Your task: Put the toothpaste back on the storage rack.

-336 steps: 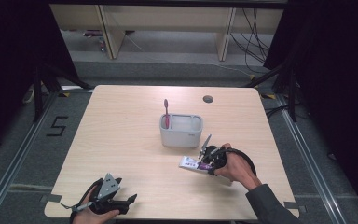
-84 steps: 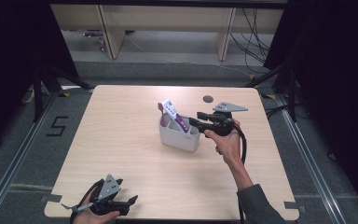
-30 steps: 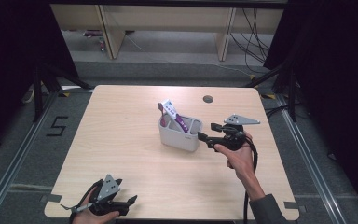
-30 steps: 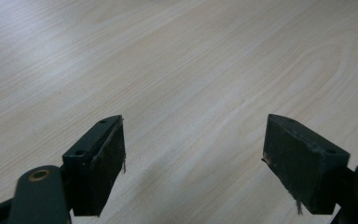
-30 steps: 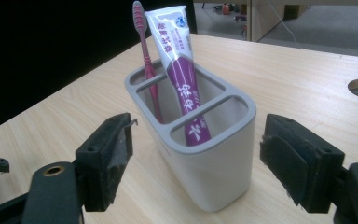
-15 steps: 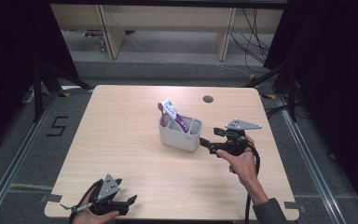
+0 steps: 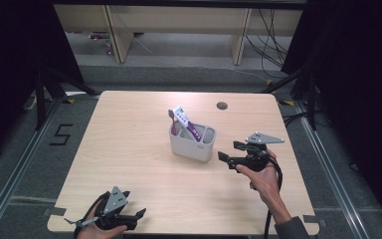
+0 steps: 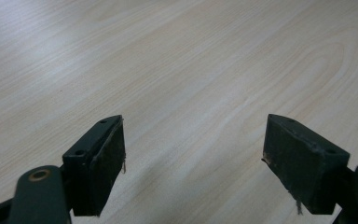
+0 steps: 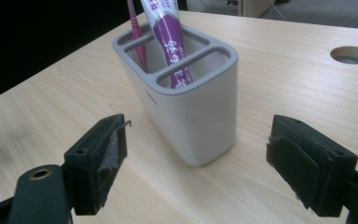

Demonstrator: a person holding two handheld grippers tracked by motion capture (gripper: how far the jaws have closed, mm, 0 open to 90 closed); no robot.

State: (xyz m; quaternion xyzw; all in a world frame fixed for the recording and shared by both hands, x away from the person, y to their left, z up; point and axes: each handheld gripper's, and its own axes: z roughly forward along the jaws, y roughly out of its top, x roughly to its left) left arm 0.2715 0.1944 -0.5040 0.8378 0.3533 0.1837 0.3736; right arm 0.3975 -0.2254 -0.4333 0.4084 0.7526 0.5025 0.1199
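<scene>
A pale wooden table [image 7: 129, 149] is standing in a dark-curtained bay, with low shelving behind its far edge. Near the table's right edge the right gripper [image 7: 227, 153] is hovering with its jaws spread wide and nothing between them, having just been opening; it is pointing at the grey-and-white plastic holder with three compartments [image 9: 186, 107], close to it but not touching. At the near left corner the left gripper [image 7: 140, 215] is resting low, jaws likewise wide apart and empty over bare wood.

The holder is sitting about mid-table, slightly toward the far edge. A purple-and-white toothpaste tube [image 9: 165, 37] is leaning in its middle compartment, and a pink toothbrush [image 9: 135, 35] is standing in the end one.

The tube is likely handling light and soft, denting under a hard squeeze and slick on its printed skin; the upper part jutting above the rim is probably offering the best hold. The holder looks rigid, smooth and easily tipped.
</scene>
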